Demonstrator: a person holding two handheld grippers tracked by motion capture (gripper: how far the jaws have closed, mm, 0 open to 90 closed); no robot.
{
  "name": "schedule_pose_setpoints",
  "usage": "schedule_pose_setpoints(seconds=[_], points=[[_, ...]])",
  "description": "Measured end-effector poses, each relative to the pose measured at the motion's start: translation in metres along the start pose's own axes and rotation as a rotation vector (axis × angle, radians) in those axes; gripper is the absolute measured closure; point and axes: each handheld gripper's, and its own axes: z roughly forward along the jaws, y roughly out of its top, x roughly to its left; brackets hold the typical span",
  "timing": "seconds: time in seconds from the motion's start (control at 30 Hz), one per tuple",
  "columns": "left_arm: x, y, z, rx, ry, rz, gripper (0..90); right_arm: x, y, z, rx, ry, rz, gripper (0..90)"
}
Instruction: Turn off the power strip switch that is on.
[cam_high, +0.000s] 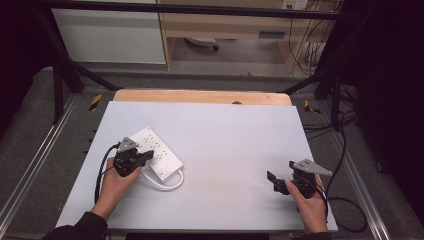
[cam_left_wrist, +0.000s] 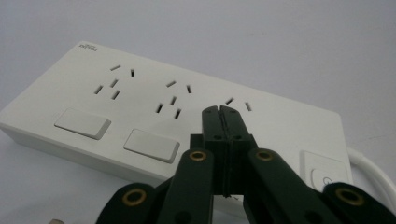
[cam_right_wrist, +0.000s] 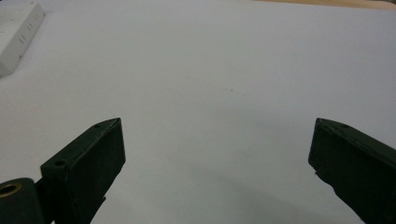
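On the left half of the white table top (cam_high: 225, 145): one white power strip (cam_high: 156, 152), lying flat and set at a slant, its white cable (cam_high: 170, 184) looping out from the near end. Left gripper view adds detail of the power strip (cam_left_wrist: 154, 116): three groups of socket slots along the top face, two rectangular rocker switches (cam_left_wrist: 83, 123) on the near edge, a square button at the cable end, a small grey maker's mark at the far corner. Left gripper (cam_high: 145, 157), held in the person's left hand (cam_high: 117, 182), poised over the strip's middle; its jaws stand pressed together, nothing between them, the tips (cam_left_wrist: 221, 112) over the third socket group; whether they touch the casing cannot be told. Right gripper (cam_high: 274, 181), in the person's right hand (cam_high: 310, 200), well apart at the table's near right, jaws spread wide with bare table between them. Right gripper view places the strip's corner (cam_right_wrist: 18, 35) far off at upper left. Beyond the table, in the high view: wooden edge, black frame, shelving.
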Motion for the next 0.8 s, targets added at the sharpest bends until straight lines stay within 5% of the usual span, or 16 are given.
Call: schedule_pose_setpoints(seconds=[0.8], points=[[0.0007, 0.0009, -0.0006, -0.027, -0.021, -0.016, 89.9, -0.0001, 0.0001, 0.0001, 0.0, 0.0, -0.003, 4.3]])
